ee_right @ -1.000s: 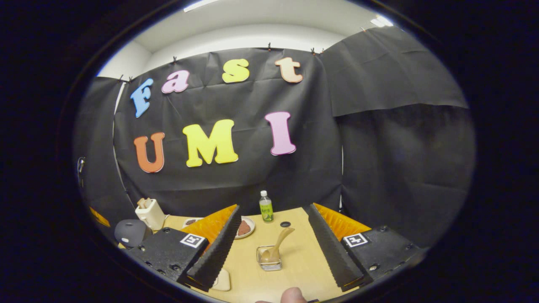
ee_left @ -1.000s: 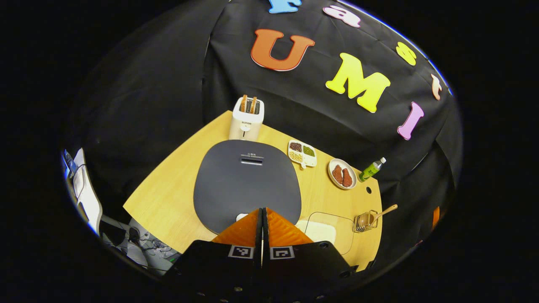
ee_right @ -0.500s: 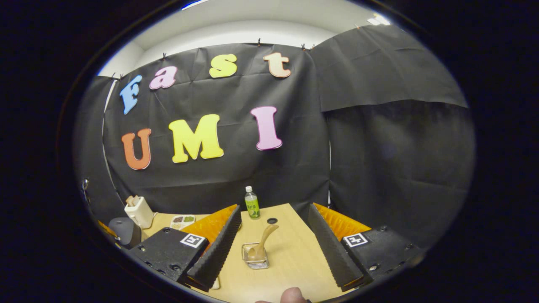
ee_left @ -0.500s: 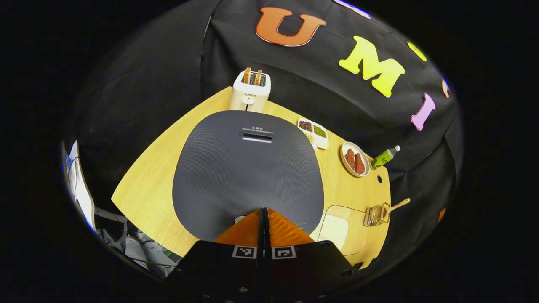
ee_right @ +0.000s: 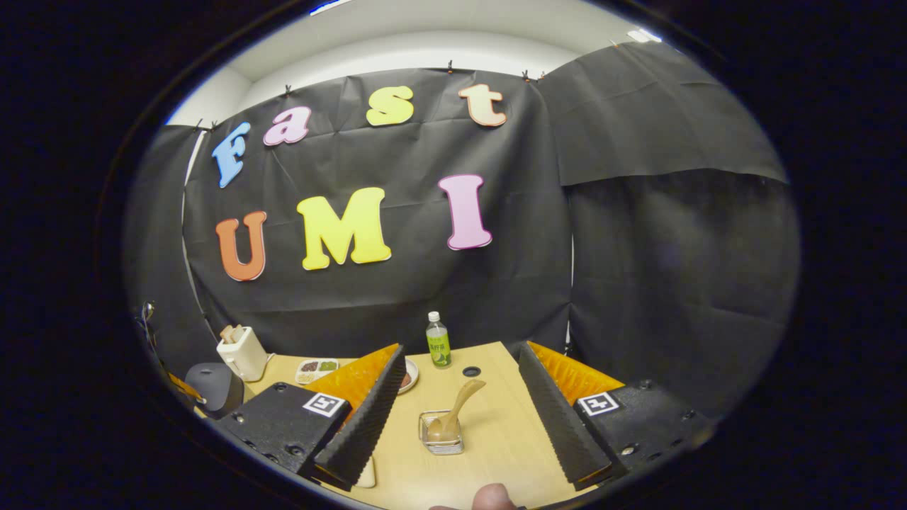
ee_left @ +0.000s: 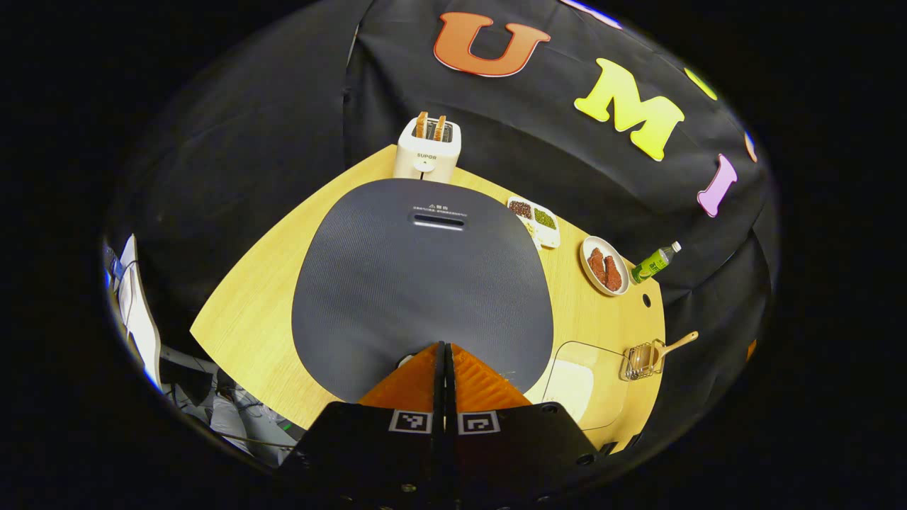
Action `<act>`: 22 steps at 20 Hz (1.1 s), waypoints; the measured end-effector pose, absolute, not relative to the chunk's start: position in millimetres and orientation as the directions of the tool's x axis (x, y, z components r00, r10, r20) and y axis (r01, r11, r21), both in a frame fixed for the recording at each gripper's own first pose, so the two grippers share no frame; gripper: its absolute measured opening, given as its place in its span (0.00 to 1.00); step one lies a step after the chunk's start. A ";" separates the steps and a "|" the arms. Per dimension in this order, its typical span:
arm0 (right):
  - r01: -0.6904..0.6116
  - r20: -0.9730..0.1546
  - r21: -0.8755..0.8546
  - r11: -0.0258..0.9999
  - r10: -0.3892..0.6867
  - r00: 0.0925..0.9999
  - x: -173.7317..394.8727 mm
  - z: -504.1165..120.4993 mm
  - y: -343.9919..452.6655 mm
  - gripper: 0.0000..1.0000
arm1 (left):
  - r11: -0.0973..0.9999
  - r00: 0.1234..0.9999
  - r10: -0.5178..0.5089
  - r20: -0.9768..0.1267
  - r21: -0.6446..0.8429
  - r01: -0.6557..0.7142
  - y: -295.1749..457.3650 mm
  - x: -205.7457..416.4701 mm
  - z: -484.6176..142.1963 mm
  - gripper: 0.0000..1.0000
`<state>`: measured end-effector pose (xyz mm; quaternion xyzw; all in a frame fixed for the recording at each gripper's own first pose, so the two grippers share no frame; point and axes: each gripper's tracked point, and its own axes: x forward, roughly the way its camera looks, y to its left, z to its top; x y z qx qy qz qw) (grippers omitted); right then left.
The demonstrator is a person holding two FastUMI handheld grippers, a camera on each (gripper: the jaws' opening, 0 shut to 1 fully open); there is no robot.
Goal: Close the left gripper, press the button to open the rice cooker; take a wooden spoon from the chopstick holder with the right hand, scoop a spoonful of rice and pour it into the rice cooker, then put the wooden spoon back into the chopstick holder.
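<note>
Left gripper [ee_left: 443, 348]: I have it clenched, fingers pressed flat together with nothing between them, tips over the near edge of the rice cooker [ee_left: 422, 283].
Button: I judge the small pale patch just left of my fingertips to be it, but most of it is hidden, so I cannot tell whether I am touching it.
Lid: still down, dark and flat, so step one is not yet done.
Right gripper [ee_right: 455, 418]: released, fingers spread wide, holding nothing, aimed at the chopstick holder [ee_right: 441, 433] from the near side.
Wooden spoon [ee_right: 457, 411]: standing bowl-down in the holder, handle leaning up and to the right, untouched.
Rice: a clear container [ee_left: 584, 382] of pale grains sits right of the cooker, near the holder.
Risk one: my closed tips could slide off the button onto the lid, and the press would do nothing.
Risk two: the lid may spring up into my left gripper if I stay over it.
Risk three: the wire holder looks light; a sideways pull on the spoon could tip it.
Table [ee_left: 262, 312]: pale wood, with a toaster [ee_left: 427, 147] at the far side, a snack tray [ee_left: 536, 222], a plate [ee_left: 604, 265] and a green bottle [ee_right: 438, 341].
Room: black cloth walls, white ceiling above.
</note>
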<state>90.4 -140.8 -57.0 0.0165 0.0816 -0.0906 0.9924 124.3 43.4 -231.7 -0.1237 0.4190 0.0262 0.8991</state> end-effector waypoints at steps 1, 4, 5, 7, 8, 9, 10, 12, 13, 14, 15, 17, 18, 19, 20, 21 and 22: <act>0.171 -0.162 0.005 0.985 -0.168 0.972 91.6 -54.1 -139.2 1.00 | 0.970 0.663 -0.044 -0.747 -0.190 -0.150 44.2 122.7 -224.5 0.00; 0.148 -0.143 -0.023 0.989 -0.149 0.978 94.3 -42.0 -137.6 1.00 | 0.975 0.709 -0.020 -0.705 -0.170 -0.141 42.4 126.1 -202.9 0.00; 0.145 -0.133 -0.025 0.989 -0.147 0.980 93.9 -37.9 -137.3 1.00 | 0.978 0.735 -0.018 -0.678 -0.165 -0.129 42.0 129.5 -188.2 0.00; 0.139 -0.127 -0.024 0.990 -0.141 0.982 94.2 -36.6 -136.5 0.96 | 0.981 0.795 -0.003 -0.606 -0.156 -0.115 44.3 136.4 -153.2 0.00; 0.135 -0.127 -0.024 0.991 -0.137 0.982 94.5 -36.8 -135.8 1.00 | 0.981 0.822 0.004 -0.569 -0.158 -0.114 44.7 142.4 -139.4 0.00; 0.131 -0.129 -0.027 0.991 -0.133 0.983 95.2 -37.7 -135.7 1.00 | 0.979 0.846 0.012 -0.534 -0.167 -0.119 46.2 148.3 -124.9 0.00; 0.133 -0.130 -0.035 0.990 -0.136 0.982 95.3 -37.0 -137.9 1.00 | 0.978 0.870 0.021 -0.493 -0.172 -0.121 46.5 153.9 -112.0 0.00; 0.134 -0.134 -0.054 0.990 -0.140 0.981 97.2 -37.0 -141.8 1.00 | 0.982 0.907 0.057 -0.417 -0.139 -0.125 56.4 158.9 -85.8 0.00; 0.131 -0.133 -0.056 0.990 -0.138 0.981 96.7 -36.2 -142.9 1.00 | 0.985 0.924 0.074 -0.375 -0.117 -0.127 59.6 161.0 -72.4 0.00; 0.129 -0.132 -0.054 0.990 -0.135 0.982 96.4 -35.7 -143.3 1.00 | 0.986 0.939 0.077 -0.334 -0.115 -0.122 59.6 163.5 -59.5 0.00; 0.124 -0.135 -0.049 0.991 -0.130 0.982 97.9 -37.6 -143.6 1.00 | 0.985 0.950 0.072 -0.303 -0.128 -0.116 55.3 161.2 -47.1 0.00; 0.113 -0.150 -0.038 0.993 -0.117 0.982 100.3 -44.8 -142.5 0.96 | 0.983 0.965 0.069 -0.253 -0.150 -0.109 48.6 157.2 -30.5 0.00; 0.101 -0.163 -0.032 0.994 -0.105 0.981 101.3 -49.9 -141.3 1.00 | 0.982 0.971 0.065 -0.230 -0.156 -0.102 46.9 158.0 -24.7 0.09; 0.088 -0.183 -0.024 0.996 -0.091 0.979 103.1 -57.5 -139.8 1.00 | 0.983 0.976 0.064 -0.210 -0.154 -0.097 44.1 156.6 -20.3 0.00; 0.079 -0.203 -0.014 0.997 -0.080 0.976 105.2 -64.3 -139.8 1.00 | 0.984 0.978 0.070 -0.196 -0.145 -0.099 43.3 154.4 -18.1 0.00; 0.077 -0.218 -0.005 0.997 -0.076 0.973 106.3 -70.4 -142.8 1.00 | 0.987 0.982 0.058 -0.181 -0.140 -0.084 37.9 150.2 -15.5 0.01; 0.074 -0.232 0.004 0.997 -0.071 0.970 108.2 -76.6 -144.7 1.00 | 0.988 0.984 0.057 -0.166 -0.133 -0.080 33.3 143.5 -10.6 0.07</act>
